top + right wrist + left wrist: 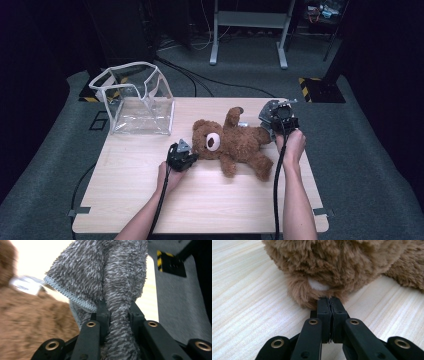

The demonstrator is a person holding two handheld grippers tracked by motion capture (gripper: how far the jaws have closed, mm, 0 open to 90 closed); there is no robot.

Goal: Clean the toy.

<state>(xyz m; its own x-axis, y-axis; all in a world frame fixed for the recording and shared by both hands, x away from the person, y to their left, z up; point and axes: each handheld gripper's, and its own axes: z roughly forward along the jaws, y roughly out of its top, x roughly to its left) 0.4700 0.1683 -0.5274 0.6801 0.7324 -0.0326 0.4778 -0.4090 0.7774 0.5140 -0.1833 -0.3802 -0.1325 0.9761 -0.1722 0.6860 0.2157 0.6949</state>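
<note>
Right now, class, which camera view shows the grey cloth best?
The right gripper view: the grey cloth sits pinched between its jaws, pile and stitched hem clear. The high view shows the right gripper there, the cloth hard to make out.

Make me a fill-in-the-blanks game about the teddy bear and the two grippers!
1. The left gripper is pinching the bear's ______.
2. The right gripper is shut on a grey ______.
3. The bear lies on a wooden ______.
4. The clear bag stands to the ______ of the bear in the high view.

Missing words: ear; cloth; table; left
</note>
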